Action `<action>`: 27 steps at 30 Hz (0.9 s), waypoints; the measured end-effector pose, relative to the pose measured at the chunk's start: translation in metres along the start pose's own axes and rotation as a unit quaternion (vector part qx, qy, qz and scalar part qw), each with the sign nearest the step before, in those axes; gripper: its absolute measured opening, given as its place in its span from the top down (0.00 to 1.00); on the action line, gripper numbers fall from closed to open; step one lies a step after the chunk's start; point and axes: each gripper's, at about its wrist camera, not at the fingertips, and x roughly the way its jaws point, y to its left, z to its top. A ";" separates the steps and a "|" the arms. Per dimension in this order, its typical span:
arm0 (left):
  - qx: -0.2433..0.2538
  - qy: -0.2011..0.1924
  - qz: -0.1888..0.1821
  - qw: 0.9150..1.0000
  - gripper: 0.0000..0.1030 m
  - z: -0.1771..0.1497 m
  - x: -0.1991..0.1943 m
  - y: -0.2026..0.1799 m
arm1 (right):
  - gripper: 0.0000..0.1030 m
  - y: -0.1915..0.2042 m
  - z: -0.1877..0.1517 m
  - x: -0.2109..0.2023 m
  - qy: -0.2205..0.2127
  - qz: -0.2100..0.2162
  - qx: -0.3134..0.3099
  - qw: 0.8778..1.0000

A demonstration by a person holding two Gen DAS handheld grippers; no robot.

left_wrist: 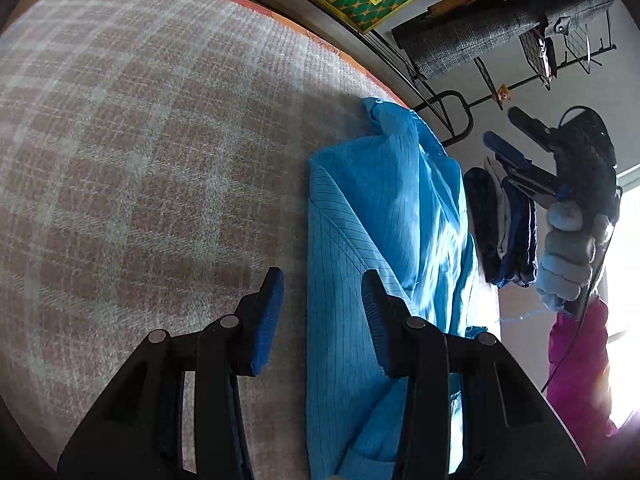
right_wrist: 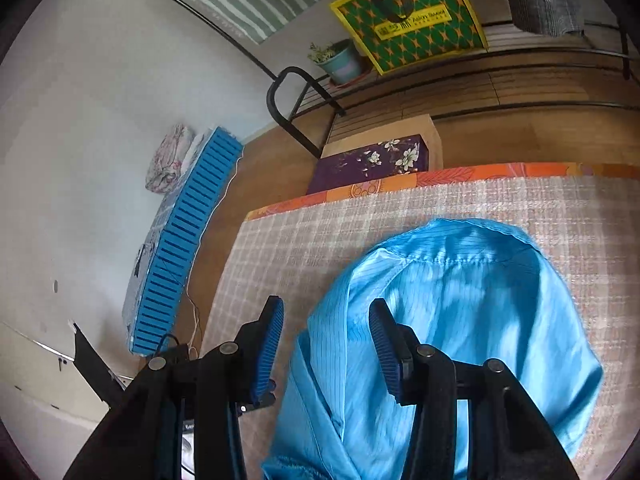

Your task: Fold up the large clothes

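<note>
A shiny light-blue hooded garment (left_wrist: 380,220) lies folded into a long strip on a plaid cover (left_wrist: 140,140), near the cover's right edge. My left gripper (left_wrist: 322,276) hovers open over the garment's left edge, with nothing pinched between its blue pads. Off past that edge, a gloved hand (left_wrist: 564,256) holds my right gripper (left_wrist: 502,124) in the air with its jaws apart. In the right wrist view the garment's hood (right_wrist: 460,280) lies spread on the cover (right_wrist: 300,240). My right gripper (right_wrist: 326,304) stands open above the hood's left side, gripping nothing.
A stack of folded dark clothes (left_wrist: 504,232) sits beyond the cover's edge. On the floor are a blue slatted crate (right_wrist: 188,240), a purple floral box (right_wrist: 372,164), a black metal frame (right_wrist: 288,92), a plant pot (right_wrist: 340,62) and a green-yellow bag (right_wrist: 412,20).
</note>
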 end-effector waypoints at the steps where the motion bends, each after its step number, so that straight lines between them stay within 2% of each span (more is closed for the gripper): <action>1: 0.000 0.001 -0.002 1.000 0.61 0.002 0.002 0.002 | 0.54 0.000 0.004 0.013 0.007 0.002 -0.001 1.000; 6: -0.014 0.003 -0.029 0.999 0.61 0.013 0.012 0.014 | 0.56 0.000 0.019 0.072 0.054 -0.034 -0.012 0.998; 13: -0.009 -0.008 -0.050 0.999 0.61 0.026 0.016 0.018 | 0.60 -0.020 0.027 0.118 0.077 -0.034 0.020 0.996; 15: -0.003 -0.007 -0.052 0.999 0.81 0.028 0.019 0.017 | 0.66 -0.025 0.026 0.125 0.084 -0.042 0.023 0.995; 16: 0.001 -0.005 -0.045 0.999 0.93 0.029 0.021 0.016 | 0.72 -0.027 0.026 0.128 0.085 -0.046 0.025 0.995; 17: 0.006 -0.010 -0.035 0.999 0.94 0.029 0.022 0.014 | 0.81 -0.029 0.025 0.129 0.082 -0.048 0.027 0.995; 19: 0.024 -0.022 -0.016 0.999 0.97 0.025 0.022 0.007 | 0.97 -0.031 0.023 0.124 0.067 -0.051 0.027 0.996; 20: 0.033 -0.027 -0.005 0.999 0.97 0.023 0.021 0.004 | 1.00 -0.030 0.022 0.119 0.055 -0.050 0.020 0.997; 22: 0.045 -0.033 0.013 0.998 0.98 0.020 0.020 0.000 | 1.00 -0.022 0.019 0.101 0.017 -0.046 -0.007 0.999; 25: 0.044 -0.042 0.020 0.998 0.98 0.016 0.020 0.002 | 1.00 -0.013 0.011 0.070 -0.050 -0.051 -0.049 0.996; 27: 0.045 -0.046 0.023 0.998 0.98 0.015 0.021 0.002 | 1.00 -0.019 0.008 0.065 -0.067 -0.070 -0.048 0.994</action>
